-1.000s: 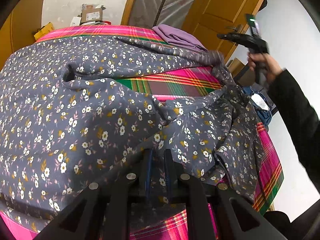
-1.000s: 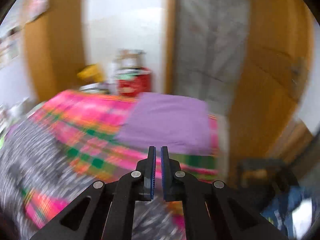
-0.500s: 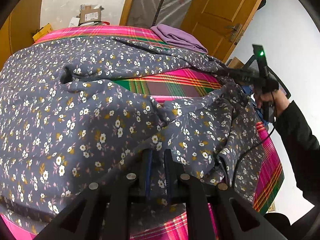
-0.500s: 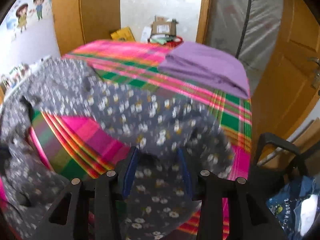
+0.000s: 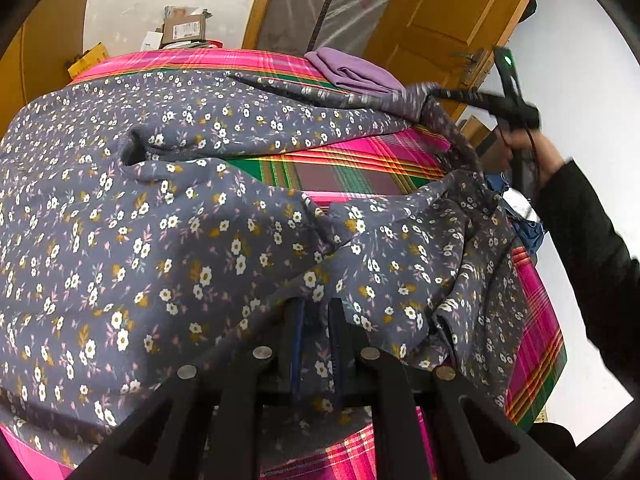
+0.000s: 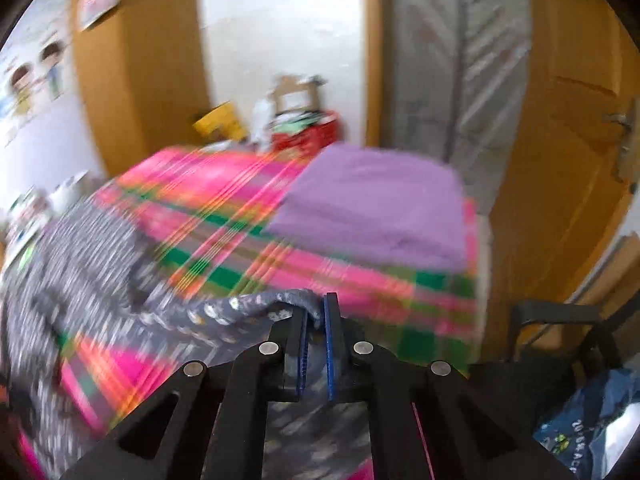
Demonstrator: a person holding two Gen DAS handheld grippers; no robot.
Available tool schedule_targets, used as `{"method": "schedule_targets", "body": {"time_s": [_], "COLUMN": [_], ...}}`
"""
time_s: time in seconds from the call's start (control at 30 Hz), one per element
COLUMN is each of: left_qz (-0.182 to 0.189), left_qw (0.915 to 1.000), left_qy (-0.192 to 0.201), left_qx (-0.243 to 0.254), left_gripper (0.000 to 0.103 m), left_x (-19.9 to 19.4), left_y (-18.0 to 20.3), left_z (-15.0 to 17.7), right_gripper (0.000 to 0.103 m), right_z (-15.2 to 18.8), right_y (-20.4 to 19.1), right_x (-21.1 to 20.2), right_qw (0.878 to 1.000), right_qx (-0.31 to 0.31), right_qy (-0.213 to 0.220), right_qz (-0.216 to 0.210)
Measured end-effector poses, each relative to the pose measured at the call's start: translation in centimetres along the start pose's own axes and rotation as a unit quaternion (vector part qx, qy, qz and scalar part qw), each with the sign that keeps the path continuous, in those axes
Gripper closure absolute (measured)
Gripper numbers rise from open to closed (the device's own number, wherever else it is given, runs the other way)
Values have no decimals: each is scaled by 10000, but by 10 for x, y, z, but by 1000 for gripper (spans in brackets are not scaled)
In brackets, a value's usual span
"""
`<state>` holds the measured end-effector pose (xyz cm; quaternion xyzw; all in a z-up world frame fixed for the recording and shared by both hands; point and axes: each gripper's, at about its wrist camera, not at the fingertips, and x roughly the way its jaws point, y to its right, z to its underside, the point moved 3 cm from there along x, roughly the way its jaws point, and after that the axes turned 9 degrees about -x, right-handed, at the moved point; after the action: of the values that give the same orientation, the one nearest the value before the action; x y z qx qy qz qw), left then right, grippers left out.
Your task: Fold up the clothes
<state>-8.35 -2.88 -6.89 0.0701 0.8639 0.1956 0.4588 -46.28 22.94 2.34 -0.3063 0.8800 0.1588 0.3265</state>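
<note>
Floral garment [image 5: 200,208] stretched between two grips across the plaid bed [image 5: 344,168].

Left wrist view: left hand-held gripper [image 5: 314,336] pinches the near hem; the garment's long axis runs away to the far right. Right wrist view: right hand-held gripper [image 6: 316,332], jaws just closed, pinches a lifted corner.

A bench under a pink-and-green plaid cloth [image 5: 352,168] carries the spread grey floral garment [image 5: 160,220] near and left, and folded purple cloth [image 5: 352,70] at its far right corner.
</note>
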Motion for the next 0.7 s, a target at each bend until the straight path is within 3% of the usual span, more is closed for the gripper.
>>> {"method": "schedule_targets", "body": {"time_s": [0.1, 0.17, 0.37, 0.5, 0.6, 0.7], "left_qz": [21, 30, 65, 69, 75, 53], "left_qw": [10000, 10000, 10000, 10000, 10000, 10000], "left_qy": [-8, -11, 5, 24, 37, 54], "left_qx": [-33, -49, -20, 3, -25, -17], "left_gripper": [91, 91, 91, 91, 91, 91], "left_x": [0, -1, -1, -1, 1, 2], "left_y": [-1, -1, -1, -1, -1, 0], "left_z": [0, 0, -1, -2, -4, -4], "right_gripper": [63, 62, 62, 60, 53, 48], "right_z": [-12, -7, 21, 49, 74, 101], "right_y": [41, 52, 14, 13, 10, -16], "right_x": [26, 36, 4, -31, -55, -65], "right_qw": [9946, 9894, 9968, 9957, 9920, 9923], "right_qx": [767, 1093, 607, 833, 1228, 1237], "right_qy": [-453, -687, -302, -76, 97, 24], "right_qz": [529, 672, 417, 403, 277, 3]}}
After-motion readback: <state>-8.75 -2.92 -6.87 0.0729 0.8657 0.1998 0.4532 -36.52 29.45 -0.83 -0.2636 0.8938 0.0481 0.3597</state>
